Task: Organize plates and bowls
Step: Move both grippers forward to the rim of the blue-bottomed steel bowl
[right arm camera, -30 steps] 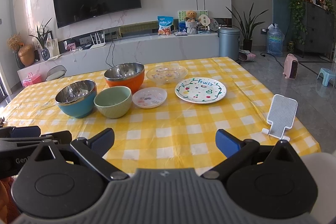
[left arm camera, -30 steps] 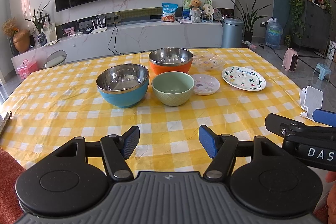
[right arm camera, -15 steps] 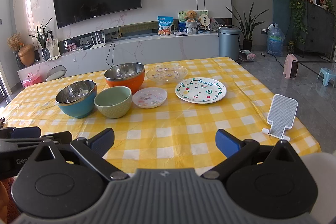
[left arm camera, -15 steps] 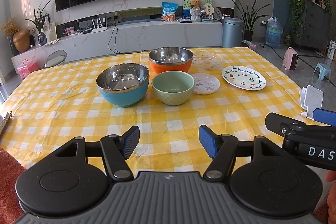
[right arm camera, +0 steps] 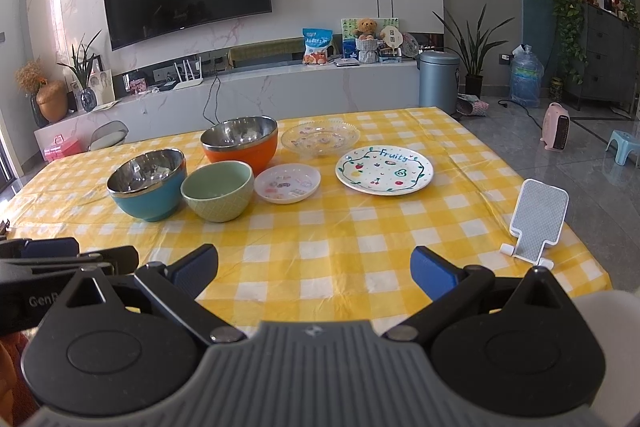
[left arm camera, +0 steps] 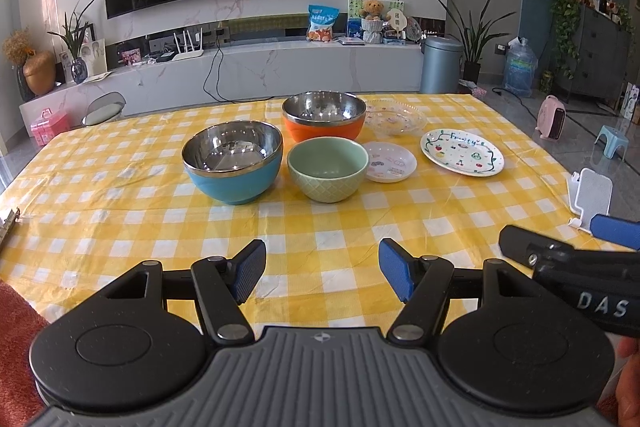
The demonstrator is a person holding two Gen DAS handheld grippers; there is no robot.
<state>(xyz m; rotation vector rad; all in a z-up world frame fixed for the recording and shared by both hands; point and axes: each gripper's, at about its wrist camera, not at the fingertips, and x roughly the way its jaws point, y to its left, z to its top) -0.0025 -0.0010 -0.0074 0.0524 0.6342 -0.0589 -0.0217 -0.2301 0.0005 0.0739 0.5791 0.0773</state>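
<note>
Three bowls (left arm camera: 327, 169), three plates (right arm camera: 384, 170), checked table (right arm camera: 360, 239), both tongs (left arm camera: 322, 275) (right arm camera: 314, 269) apart, empty

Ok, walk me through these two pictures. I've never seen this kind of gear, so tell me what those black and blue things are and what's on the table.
A person holds a two-finger gripper in each hand, and each carries a wide-angle camera looking out along its fingers. One picture comes from the left gripper, the other from the right gripper. Both are open and hold nothing. On the yellow checked table sit a blue bowl, an orange bowl, a green bowl, a small white plate, a clear glass plate, a fruit-painted plate and a white phone stand.
</note>
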